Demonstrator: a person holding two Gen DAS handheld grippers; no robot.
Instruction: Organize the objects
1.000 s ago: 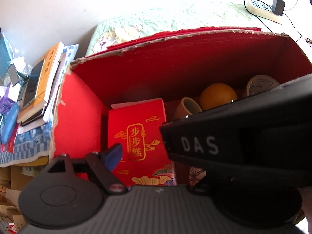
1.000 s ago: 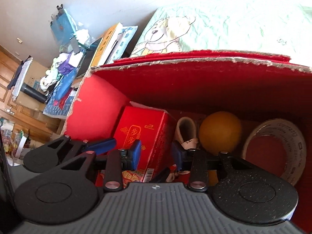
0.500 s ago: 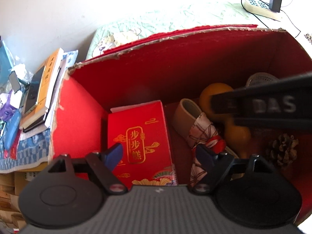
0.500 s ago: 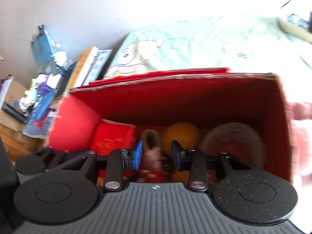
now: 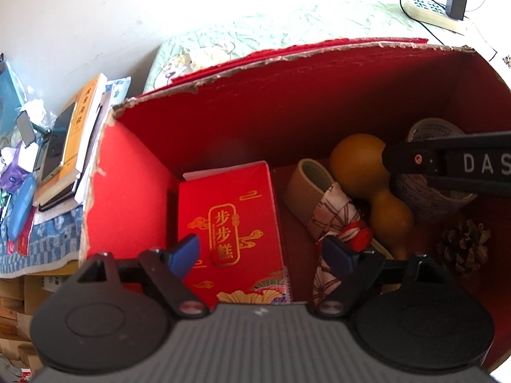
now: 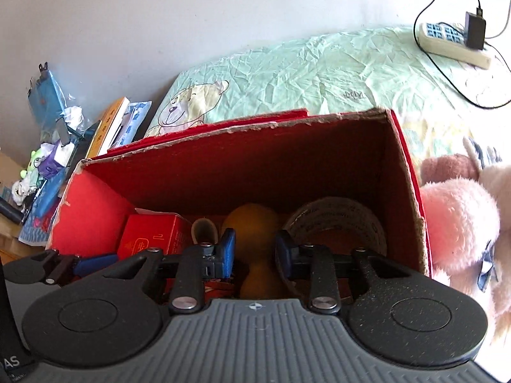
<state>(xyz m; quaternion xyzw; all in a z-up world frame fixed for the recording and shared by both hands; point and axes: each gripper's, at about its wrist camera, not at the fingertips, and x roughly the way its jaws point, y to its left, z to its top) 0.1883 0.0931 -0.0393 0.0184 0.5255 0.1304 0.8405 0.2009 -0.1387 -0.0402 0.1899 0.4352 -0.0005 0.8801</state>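
Observation:
An open red cardboard box (image 5: 134,172) holds a red gift carton (image 5: 230,210), a beige band with a patterned cloth (image 5: 332,210), an orange gourd (image 5: 370,172), a tape roll (image 5: 428,198) and a pine cone (image 5: 463,245). My left gripper (image 5: 260,250) is open and empty above the carton and cloth. My right gripper (image 6: 255,250) is open and empty above the box (image 6: 405,166), over the gourd (image 6: 252,223) and tape roll (image 6: 335,220). Its body crosses the left wrist view (image 5: 453,162).
The box sits on a pale green bear-print sheet (image 6: 319,73). A pink plush toy (image 6: 460,217) lies right of the box. A power strip with charger (image 6: 453,41) is at the far right. Books and clutter (image 5: 67,146) are stacked left.
My right gripper has risen and drawn back to the right out of the box and has opened a little. The left gripper has stayed open over the carton.

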